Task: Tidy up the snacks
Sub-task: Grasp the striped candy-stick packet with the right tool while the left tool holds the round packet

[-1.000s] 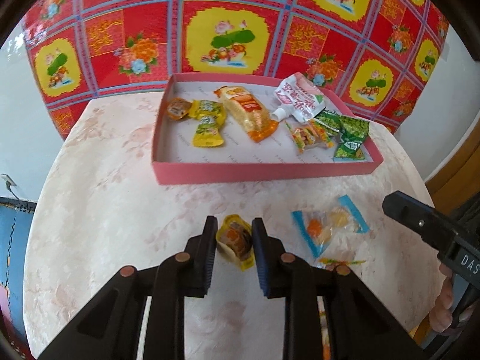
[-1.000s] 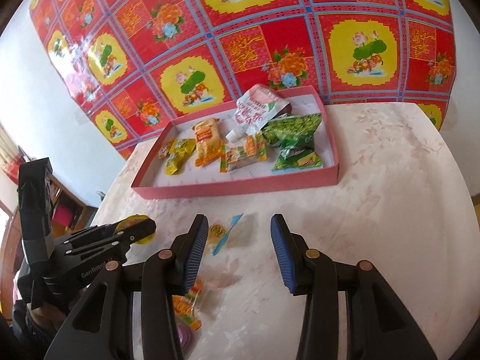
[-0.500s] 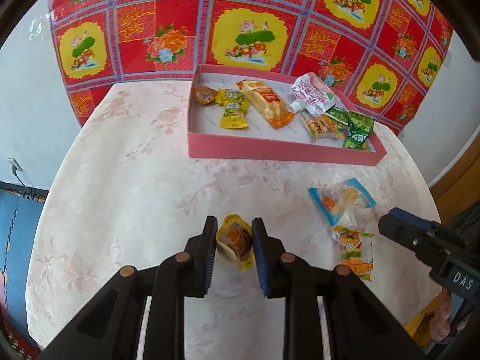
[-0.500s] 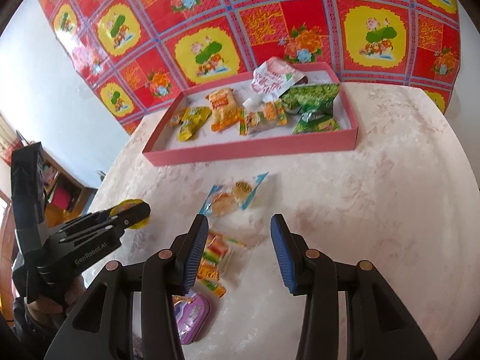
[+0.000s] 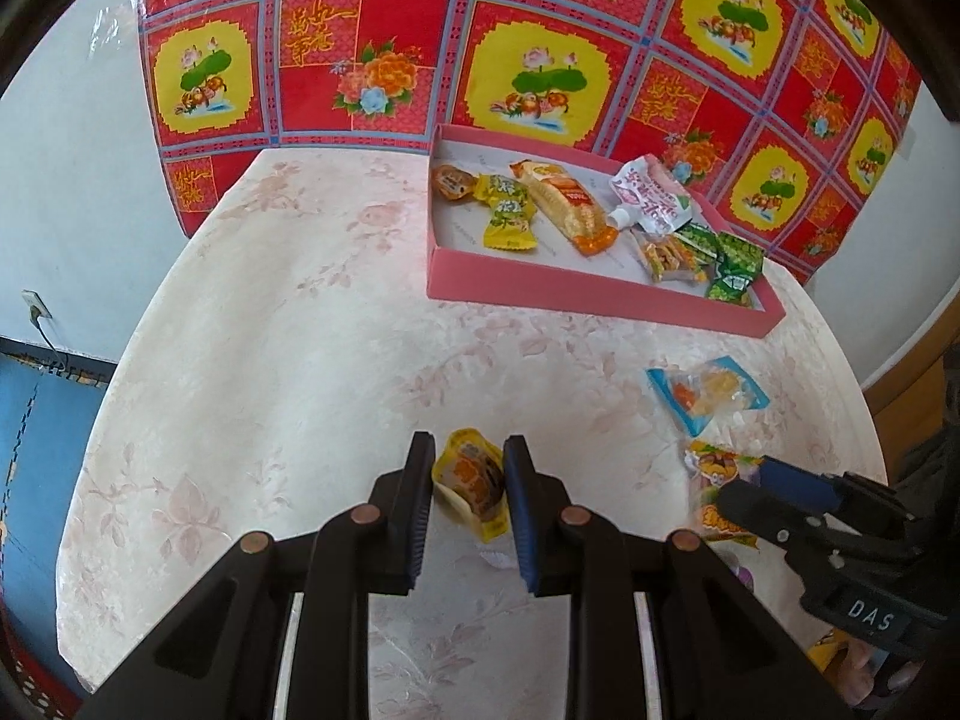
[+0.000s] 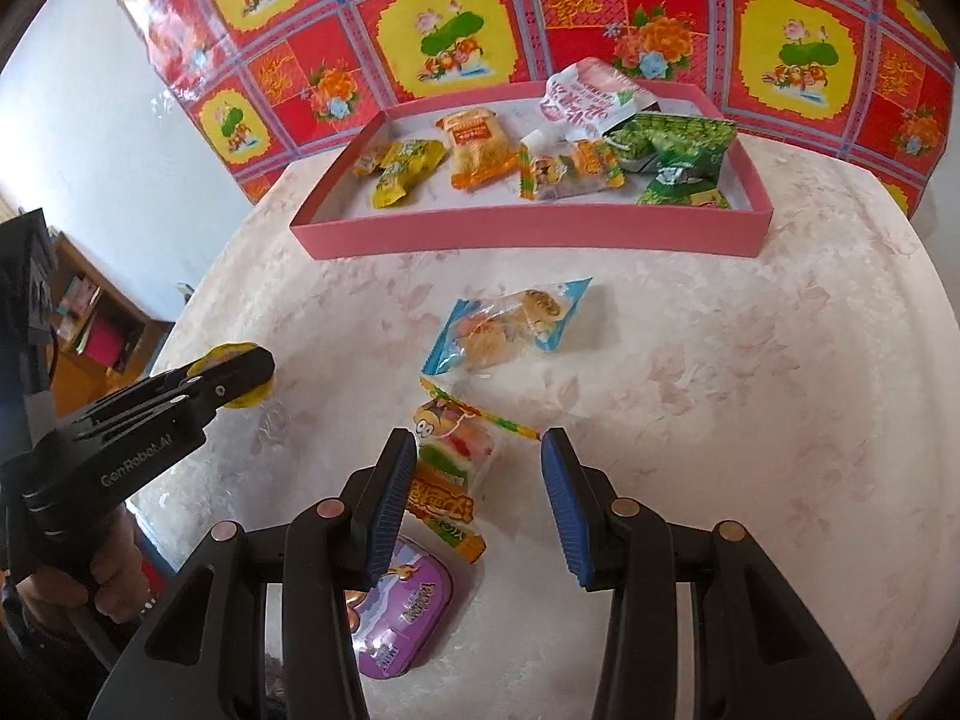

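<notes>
place: a home, a living or dining room | signs: round table (image 5: pixel 288 360) with pale flowered cover; behind the table a red and yellow flower cloth (image 6: pixel 600 12) on white wall; left of the table a wooden shelf (image 6: pixel 96 324); wall socket (image 5: pixel 35 303)

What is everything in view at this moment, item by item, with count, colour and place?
tray: one, pink, far side of table.
snacks in tray: about eight; yellow, orange, white-pink, green.
clear packet with blue ends: one, on table before tray.
gummy packet: one, multicoloured, lying between right jaws.
purple tin: one, near edge, under right gripper.
small yellow packet: one, clamped in left jaws.
table: one, pale floral.
wall covering: red and yellow, behind table.
left hand-held gripper: black, shut on yellow packet.
right hand-held gripper: black, open.
</notes>
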A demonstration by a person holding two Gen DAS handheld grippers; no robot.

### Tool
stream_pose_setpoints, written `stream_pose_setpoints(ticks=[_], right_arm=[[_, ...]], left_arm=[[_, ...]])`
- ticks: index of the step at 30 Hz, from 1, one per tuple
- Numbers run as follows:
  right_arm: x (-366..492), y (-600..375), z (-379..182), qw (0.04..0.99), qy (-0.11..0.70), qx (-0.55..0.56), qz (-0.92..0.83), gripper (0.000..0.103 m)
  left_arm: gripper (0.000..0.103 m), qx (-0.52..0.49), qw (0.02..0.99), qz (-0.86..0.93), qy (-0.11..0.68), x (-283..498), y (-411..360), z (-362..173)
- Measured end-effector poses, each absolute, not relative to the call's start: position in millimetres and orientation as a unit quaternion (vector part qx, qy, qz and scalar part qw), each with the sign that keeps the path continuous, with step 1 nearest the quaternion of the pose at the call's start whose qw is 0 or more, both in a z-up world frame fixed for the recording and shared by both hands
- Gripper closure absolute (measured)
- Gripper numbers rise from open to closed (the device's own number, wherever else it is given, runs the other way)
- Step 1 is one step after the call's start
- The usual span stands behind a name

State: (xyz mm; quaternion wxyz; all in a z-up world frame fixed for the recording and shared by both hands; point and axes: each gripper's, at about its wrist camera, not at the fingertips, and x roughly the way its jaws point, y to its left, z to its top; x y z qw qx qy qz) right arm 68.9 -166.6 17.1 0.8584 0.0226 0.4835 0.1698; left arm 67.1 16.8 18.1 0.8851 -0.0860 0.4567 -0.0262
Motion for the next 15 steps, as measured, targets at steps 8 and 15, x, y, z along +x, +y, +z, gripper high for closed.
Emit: stream_pose_setpoints(ticks=[8,15], right_arm=[[68,-156,12,0.856,0.485,0.009,0.179,0.053],[68,-152,10,0.855,0.484,0.0,0.183,0.053]], left_arm=[[0.079,-0.09,0.884,-0.028,0.457,67,18,15],[0.079,-0.091,0.883,-0.026,0.46,68,18,12]])
